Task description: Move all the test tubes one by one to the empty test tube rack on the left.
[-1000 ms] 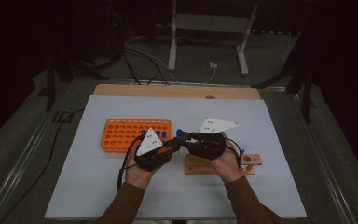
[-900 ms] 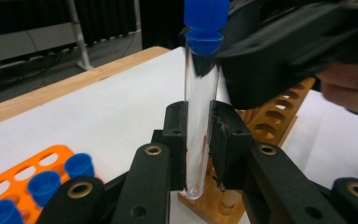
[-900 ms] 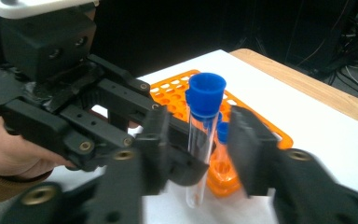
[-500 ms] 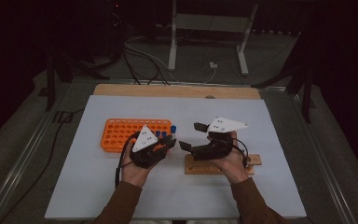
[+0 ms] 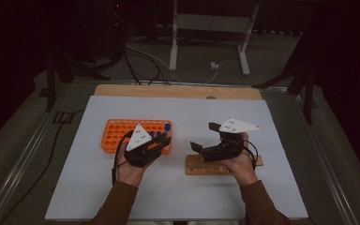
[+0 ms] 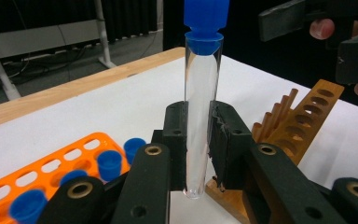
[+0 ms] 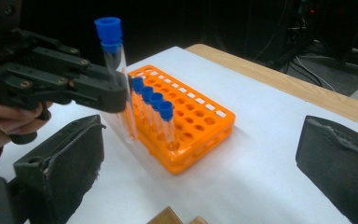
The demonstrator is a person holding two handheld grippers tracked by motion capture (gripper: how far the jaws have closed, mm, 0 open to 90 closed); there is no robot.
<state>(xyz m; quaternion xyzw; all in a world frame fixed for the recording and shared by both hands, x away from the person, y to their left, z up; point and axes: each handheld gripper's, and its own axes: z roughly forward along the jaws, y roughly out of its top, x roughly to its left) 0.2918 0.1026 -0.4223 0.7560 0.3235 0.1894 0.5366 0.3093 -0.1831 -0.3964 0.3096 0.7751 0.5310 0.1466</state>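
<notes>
Left gripper (image 6: 198, 140) clamped on 1 capped test tube (image 6: 200, 107); right gripper (image 7: 200, 154) empty, jaws wide, having just been opening with nothing between them.

Tube stands upright in the left jaws, clear glass, blue cap (image 6: 206, 18) on top, gripped low on the body, rounded end hanging free above the white table (image 5: 183, 117); it sits between the orange rack (image 5: 122, 133) and the wooden rack (image 5: 211, 165); judged a handover just finished, tube now with the left alone; 4 capped tubes (image 7: 151, 100) stand in 1 row of the orange rack; wooden rack holes look unfilled as far as seen; left to do, likely: seat this tube in a rack; no brand, label or writing legible on tube, racks or grippers.
</notes>
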